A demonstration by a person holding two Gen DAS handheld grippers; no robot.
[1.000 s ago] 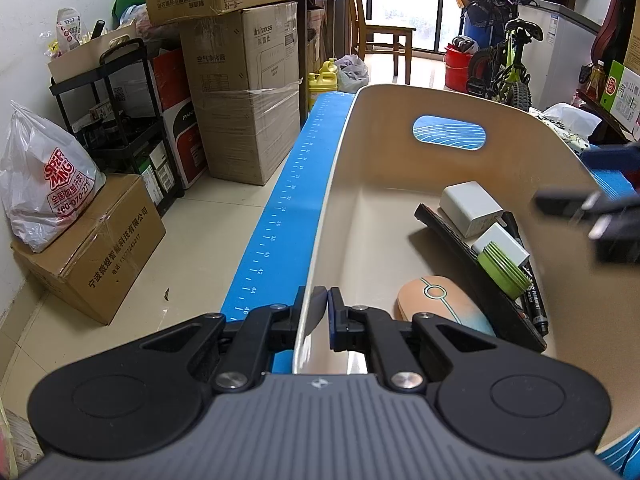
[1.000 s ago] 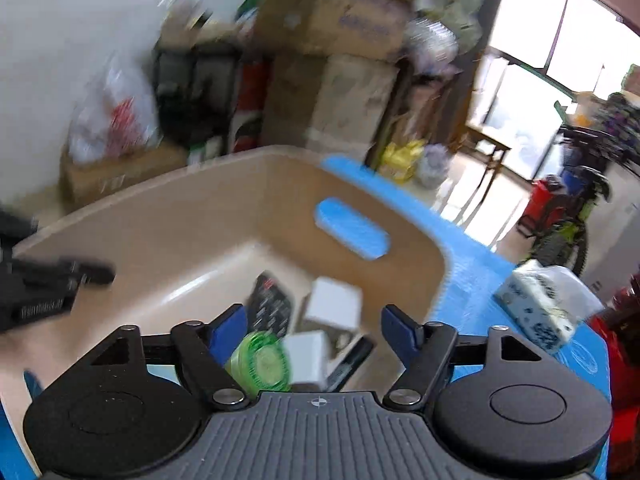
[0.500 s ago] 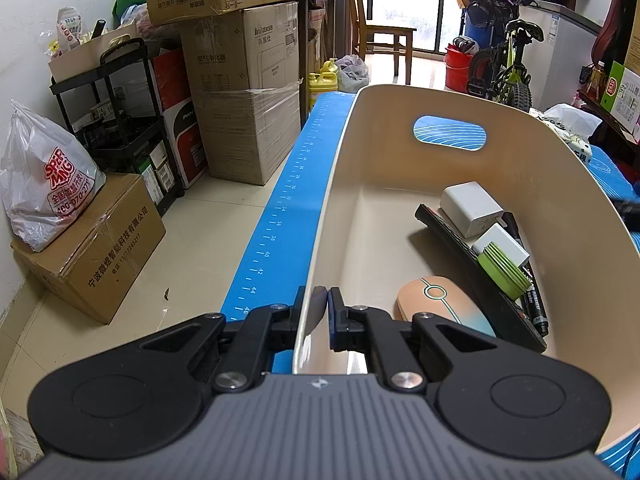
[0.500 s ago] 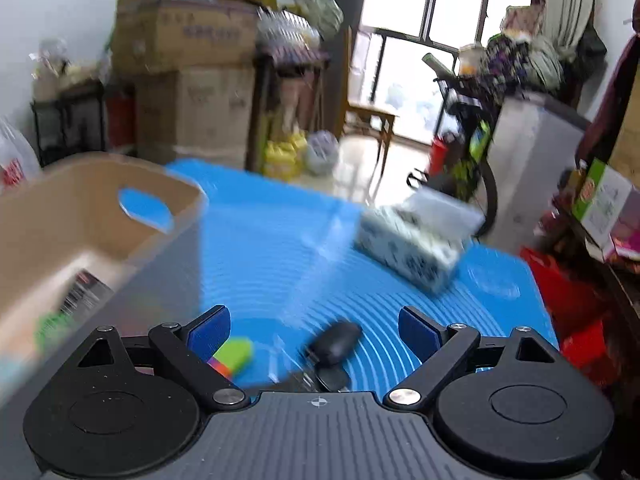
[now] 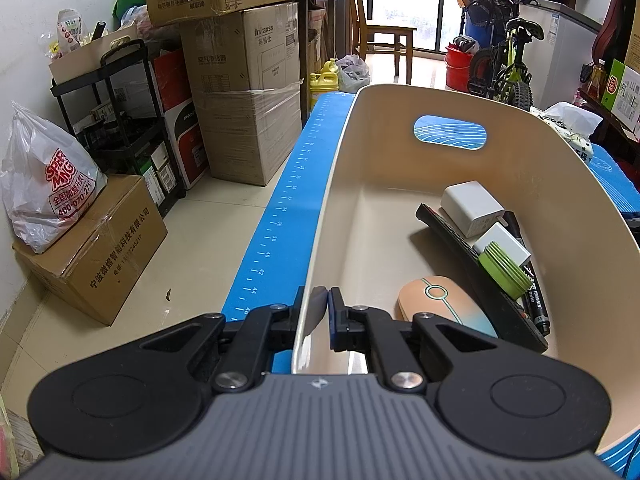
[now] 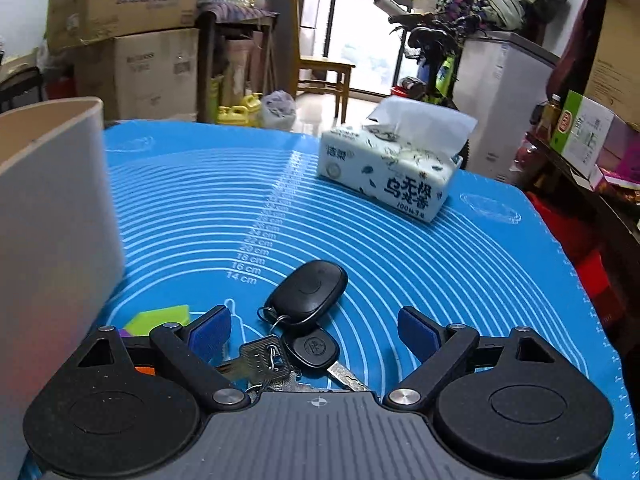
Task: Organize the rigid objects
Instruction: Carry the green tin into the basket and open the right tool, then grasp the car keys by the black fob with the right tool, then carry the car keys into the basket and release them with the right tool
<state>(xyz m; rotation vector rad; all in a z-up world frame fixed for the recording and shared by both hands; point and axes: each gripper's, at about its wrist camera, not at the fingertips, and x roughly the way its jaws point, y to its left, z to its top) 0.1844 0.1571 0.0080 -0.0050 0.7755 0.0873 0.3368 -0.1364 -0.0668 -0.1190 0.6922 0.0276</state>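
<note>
My left gripper point(image 5: 318, 312) is shut on the near rim of a beige bin point(image 5: 348, 216). Inside the bin lie an orange and blue mouse point(image 5: 440, 306), a black remote point(image 5: 476, 276), white chargers point(image 5: 470, 206), a green roll point(image 5: 505, 267) and black markers point(image 5: 534, 300). My right gripper point(image 6: 314, 330) is open and empty, low over the blue mat point(image 6: 400, 248). A key bunch with black fobs point(image 6: 306, 290) lies between its fingers. Coloured sticky notes point(image 6: 158, 318) lie left of the keys. The bin wall point(image 6: 52, 216) stands at the left.
A tissue pack point(image 6: 390, 172) sits on the mat at the back right. Cardboard boxes point(image 5: 244, 92), a black shelf cart point(image 5: 116, 120) and a plastic bag point(image 5: 44, 192) stand on the floor left of the table. A bicycle point(image 5: 506, 64) is behind.
My right gripper swung right, away from the bin, and came down over the keys on the mat, still open. The left gripper kept its hold on the bin rim.
</note>
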